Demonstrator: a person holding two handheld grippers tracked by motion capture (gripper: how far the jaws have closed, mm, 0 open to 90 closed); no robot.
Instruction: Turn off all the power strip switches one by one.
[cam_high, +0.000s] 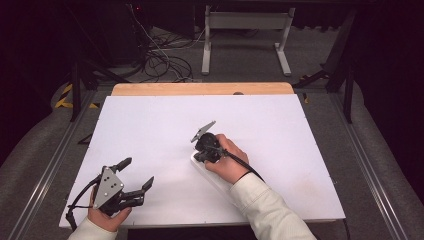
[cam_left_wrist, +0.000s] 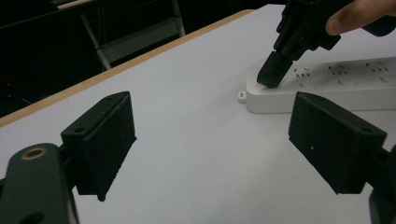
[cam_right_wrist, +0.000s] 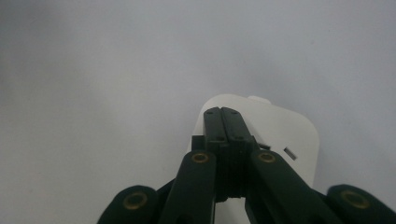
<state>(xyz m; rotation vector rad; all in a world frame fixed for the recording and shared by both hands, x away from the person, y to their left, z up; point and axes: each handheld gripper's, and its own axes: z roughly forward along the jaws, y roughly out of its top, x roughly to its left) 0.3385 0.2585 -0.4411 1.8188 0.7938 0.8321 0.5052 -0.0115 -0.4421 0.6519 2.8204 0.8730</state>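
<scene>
White plastic, a power strip (cam_left_wrist: 336, 86) lies flat on the white table (cam_high: 150, 125) a little right of centre, partly under the person's right hand (cam_high: 227, 162); its rounded end (cam_right_wrist: 280, 126) carries a small mounting tab, and socket slots dot its top face. The right gripper (cam_right_wrist: 222, 114) has its jaws pressed together with nothing between them, tips down on the strip's top near that end (seen from the left gripper's camera, the black tips (cam_left_wrist: 271, 72) touch the plastic beside a set of slots). The left gripper (cam_high: 135, 175) rests near the table's front left corner, held in the left hand (cam_high: 107, 212); its jaws stand wide apart and empty, well apart from the strip.
</scene>
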